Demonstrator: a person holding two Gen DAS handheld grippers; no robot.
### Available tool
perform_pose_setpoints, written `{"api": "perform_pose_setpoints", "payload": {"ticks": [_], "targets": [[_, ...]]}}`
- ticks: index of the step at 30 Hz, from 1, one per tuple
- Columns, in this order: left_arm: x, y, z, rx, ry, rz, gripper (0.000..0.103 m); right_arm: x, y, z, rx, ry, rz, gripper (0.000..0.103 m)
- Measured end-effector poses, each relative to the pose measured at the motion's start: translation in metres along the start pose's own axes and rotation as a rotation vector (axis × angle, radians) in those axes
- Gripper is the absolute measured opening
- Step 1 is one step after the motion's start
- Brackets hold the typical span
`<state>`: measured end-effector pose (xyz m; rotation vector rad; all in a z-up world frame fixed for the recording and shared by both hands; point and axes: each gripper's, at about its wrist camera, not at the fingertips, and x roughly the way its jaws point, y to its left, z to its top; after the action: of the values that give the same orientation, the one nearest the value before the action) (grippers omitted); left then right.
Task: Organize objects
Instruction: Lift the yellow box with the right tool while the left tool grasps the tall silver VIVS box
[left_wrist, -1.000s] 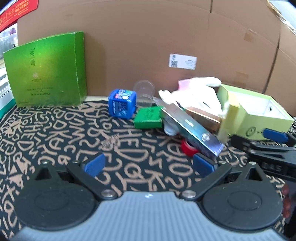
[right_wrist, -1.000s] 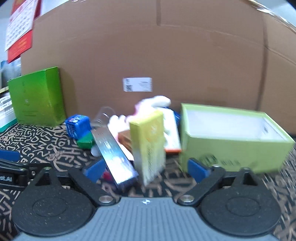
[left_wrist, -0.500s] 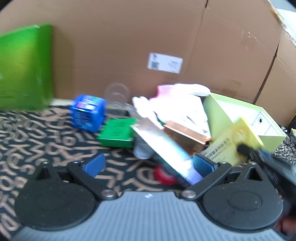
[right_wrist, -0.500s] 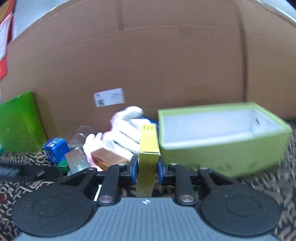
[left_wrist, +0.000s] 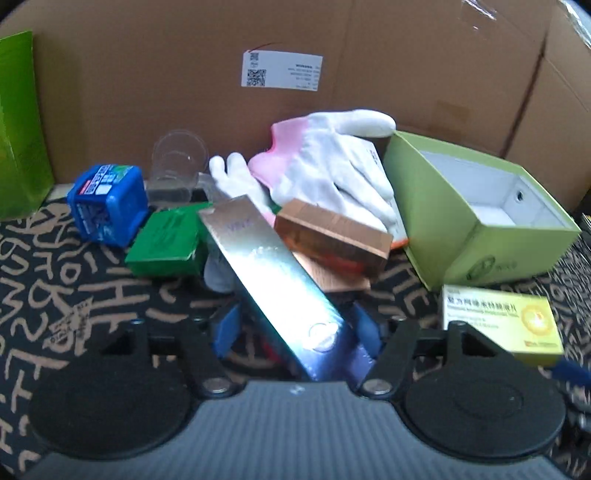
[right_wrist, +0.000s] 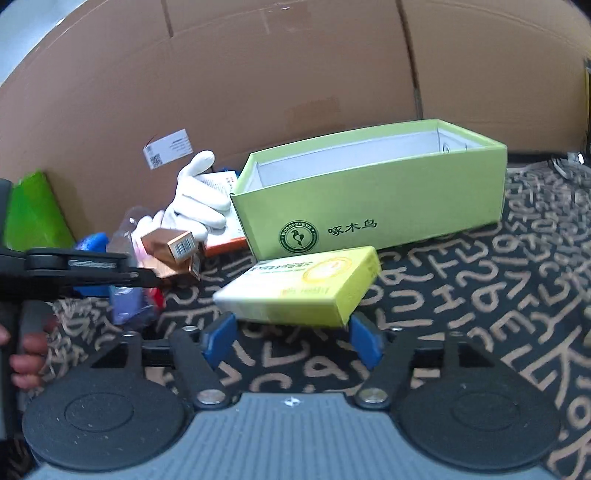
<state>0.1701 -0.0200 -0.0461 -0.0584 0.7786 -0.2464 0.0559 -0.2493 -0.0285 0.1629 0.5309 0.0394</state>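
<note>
Our left gripper (left_wrist: 297, 334) is closing around the silver box (left_wrist: 273, 280), perhaps not pressing yet. Our right gripper (right_wrist: 291, 338) is opening; the yellow box (right_wrist: 299, 286) lies loose, the lime tray (right_wrist: 369, 206) at twelve o'clock awaiting it.

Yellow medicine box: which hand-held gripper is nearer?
Right. The right hand-held gripper straddles the yellow medicine box, jaws opening. The left hand-held gripper is off to its left, closing around the silver box.
</note>
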Motion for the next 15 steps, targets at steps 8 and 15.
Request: {"api": "perform_pose_setpoints", "payload": {"ticks": [8,15], "targets": [[-0.049,0.034,-0.044,0.072,0.089,-0.081,0.064,0.005,-0.01,0.013,-0.294,-0.062,0.092,0.092],[-0.056,0.022,-0.032,0.07,0.015,-0.075,0.084,0.071,-0.031,0.041,-0.216,0.117,0.257,0.093]]}}
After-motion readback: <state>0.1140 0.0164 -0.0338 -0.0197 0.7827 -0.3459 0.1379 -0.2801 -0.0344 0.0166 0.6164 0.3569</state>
